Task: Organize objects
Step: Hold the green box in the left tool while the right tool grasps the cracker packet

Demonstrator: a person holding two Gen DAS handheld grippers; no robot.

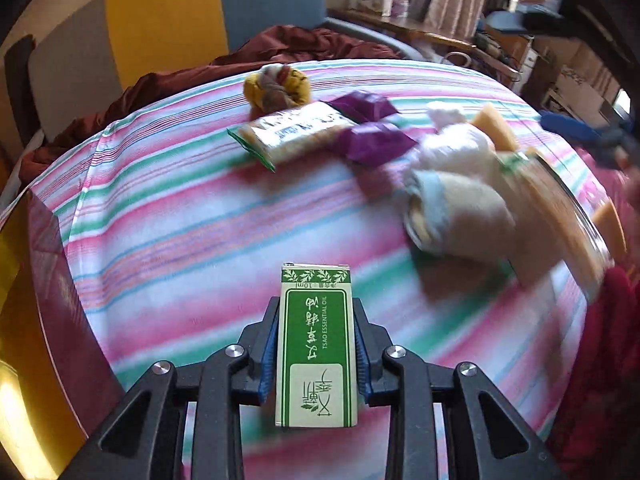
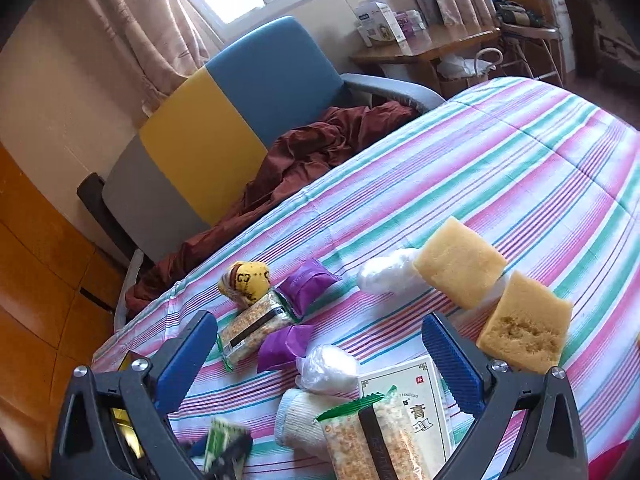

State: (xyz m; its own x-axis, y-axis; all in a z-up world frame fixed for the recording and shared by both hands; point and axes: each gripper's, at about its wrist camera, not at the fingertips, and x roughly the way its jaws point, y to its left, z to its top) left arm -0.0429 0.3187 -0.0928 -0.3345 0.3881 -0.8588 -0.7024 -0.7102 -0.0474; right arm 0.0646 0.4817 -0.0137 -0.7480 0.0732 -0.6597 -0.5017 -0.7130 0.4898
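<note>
My left gripper (image 1: 316, 336) is shut on a green and white essential oil box (image 1: 315, 344), held above the striped bedspread (image 1: 180, 232). My right gripper (image 2: 320, 344) is open and empty, hovering over a pile: a snack bar packet (image 2: 360, 436), a white box with Chinese print (image 2: 416, 400), a rolled white sock (image 2: 304, 420) and a plastic-wrapped white ball (image 2: 328, 364). The held box and left gripper show blurred at the lower left of the right wrist view (image 2: 224, 446). Two purple packets (image 1: 372, 124), another snack bar (image 1: 292, 132) and a yellow sock ball (image 1: 276, 88) lie farther back.
Two yellow sponges (image 2: 492, 292) and a white wad (image 2: 388, 272) lie on the bed to the right. A dark red blanket (image 2: 304, 160) and a blue, yellow and grey chair (image 2: 224, 120) stand behind the bed. A wooden desk with boxes (image 2: 424, 44) is at the back.
</note>
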